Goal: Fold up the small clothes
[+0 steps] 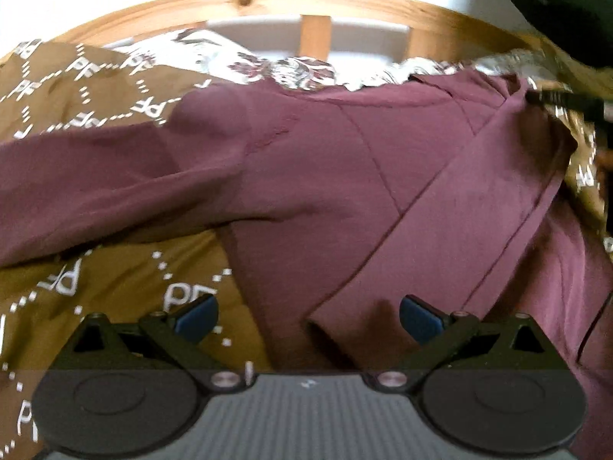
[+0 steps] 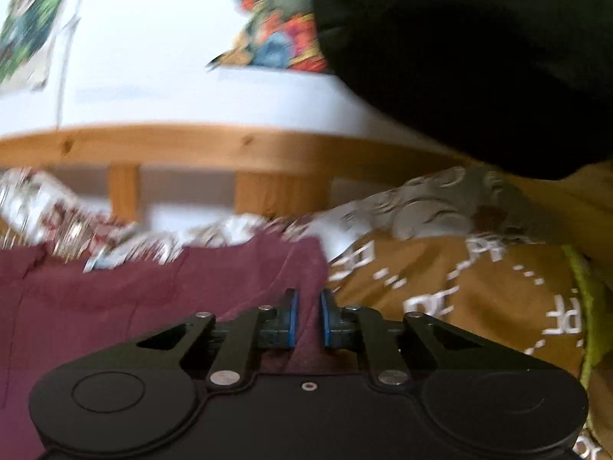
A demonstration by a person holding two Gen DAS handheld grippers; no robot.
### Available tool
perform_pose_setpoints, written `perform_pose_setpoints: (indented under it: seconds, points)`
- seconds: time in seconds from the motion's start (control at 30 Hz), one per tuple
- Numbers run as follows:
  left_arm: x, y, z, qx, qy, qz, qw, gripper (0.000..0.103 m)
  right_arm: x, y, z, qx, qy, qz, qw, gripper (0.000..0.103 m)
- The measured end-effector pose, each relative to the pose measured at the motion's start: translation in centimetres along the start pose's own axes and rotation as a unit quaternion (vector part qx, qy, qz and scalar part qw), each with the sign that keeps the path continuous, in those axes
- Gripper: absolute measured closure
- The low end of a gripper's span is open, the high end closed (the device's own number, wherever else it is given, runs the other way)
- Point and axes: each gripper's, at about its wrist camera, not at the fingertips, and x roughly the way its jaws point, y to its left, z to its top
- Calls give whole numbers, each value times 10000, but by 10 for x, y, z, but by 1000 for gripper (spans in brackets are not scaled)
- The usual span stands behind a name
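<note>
A maroon long-sleeved garment point(image 1: 306, 161) lies spread on a brown bedspread with white letters point(image 1: 115, 287). One sleeve reaches left; the other is folded diagonally across the body toward me. My left gripper point(image 1: 308, 316) is open and empty, low over the garment's near edge by the folded sleeve cuff. In the right wrist view my right gripper point(image 2: 307, 318) is shut on a fold of the maroon garment point(image 2: 153, 291) at its right edge. The right gripper also shows in the left wrist view point(image 1: 563, 101), at the garment's far right corner.
A wooden bed frame rail point(image 1: 268, 0) with slats runs along the far side against a white wall. A floral patterned cloth point(image 1: 291, 69) lies bunched behind the garment. A black fabric mass point(image 2: 479, 57) hangs at the upper right. A green edge point(image 2: 586, 306) borders the bedspread on the right.
</note>
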Motion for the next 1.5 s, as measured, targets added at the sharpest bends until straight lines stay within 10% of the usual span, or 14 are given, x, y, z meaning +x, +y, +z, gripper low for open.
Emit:
perform_pose_setpoints:
  seconds: [0.43, 0.73, 1.17, 1.37, 1.5]
  points:
    - [15, 7, 0, -260, 329, -12, 9991, 1, -40, -38, -3, -80, 641, 475, 9968, 35]
    - [15, 8, -2, -186, 374, 45, 9991, 1, -43, -32, -21, -539, 1211, 855, 9875, 41]
    - [16, 6, -2, -161, 389, 92, 9991, 1, -81, -11, -64, -3065, 636, -383, 9490, 36]
    - [15, 6, -2, -142, 381, 97, 9991, 1, -67, 26, -83, -4440, 78, -413, 8950, 42]
    - [15, 6, -2, -155, 388, 95, 9991, 1, -63, 43, -96, -5130, -55, -460, 8571, 85]
